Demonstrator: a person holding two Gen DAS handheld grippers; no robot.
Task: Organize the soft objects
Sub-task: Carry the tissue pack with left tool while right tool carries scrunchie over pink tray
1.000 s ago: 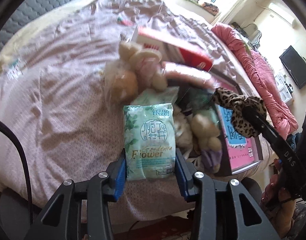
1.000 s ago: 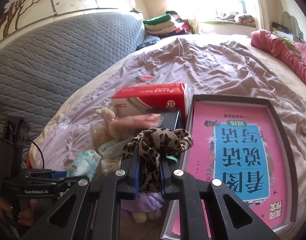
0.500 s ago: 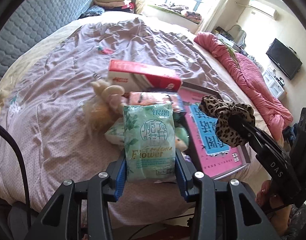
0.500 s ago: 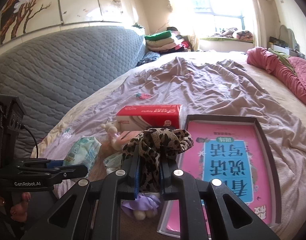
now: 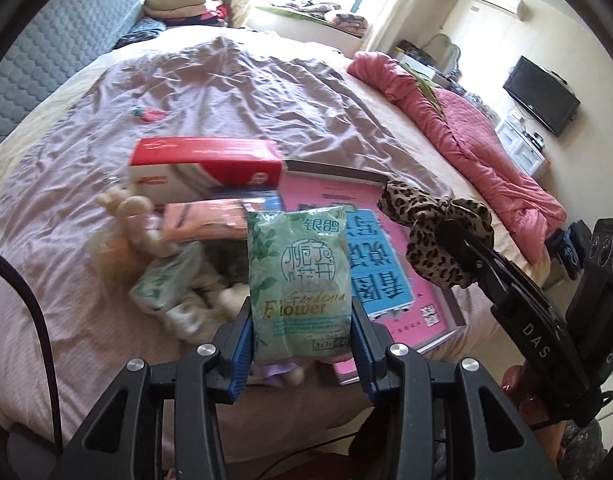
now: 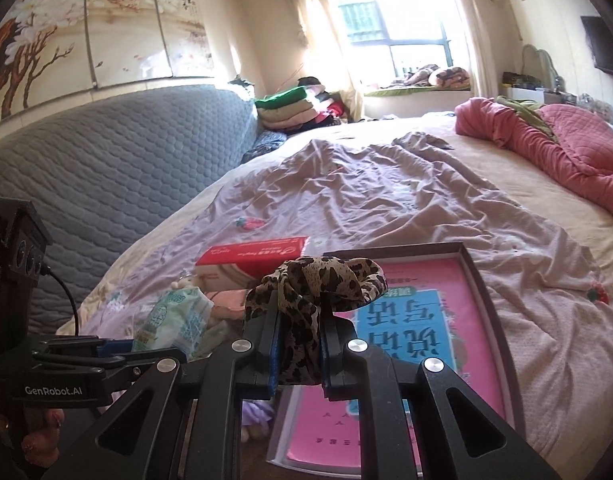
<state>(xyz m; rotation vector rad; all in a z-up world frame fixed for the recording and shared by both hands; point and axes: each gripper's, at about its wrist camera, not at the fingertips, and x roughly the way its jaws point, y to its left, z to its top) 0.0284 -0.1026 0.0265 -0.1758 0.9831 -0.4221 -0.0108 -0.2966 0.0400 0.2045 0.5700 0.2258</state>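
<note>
My left gripper (image 5: 300, 340) is shut on a green tissue pack (image 5: 300, 280) marked "Flower", held upright above the bed's near edge. The same green tissue pack (image 6: 174, 320) shows at the left of the right wrist view. My right gripper (image 6: 296, 344) is shut on a leopard-print scrunchie (image 6: 314, 292), also seen as the leopard-print scrunchie (image 5: 434, 232) at the right of the left wrist view. Below lie a cream plush rabbit (image 5: 130, 216), another green tissue pack (image 5: 166, 284) and a peach packet (image 5: 202, 224).
A red and white tissue box (image 5: 204, 164) lies on the mauve sheet (image 5: 226, 92). A pink book in a dark tray (image 6: 478, 276) sits to its right. A pink quilt (image 5: 466, 140) runs along the far right, a grey headboard (image 6: 126, 152) at left.
Both grippers have risen and pulled back from the pile with their loads. More of the bed and room has come into view. The grips are unchanged.
</note>
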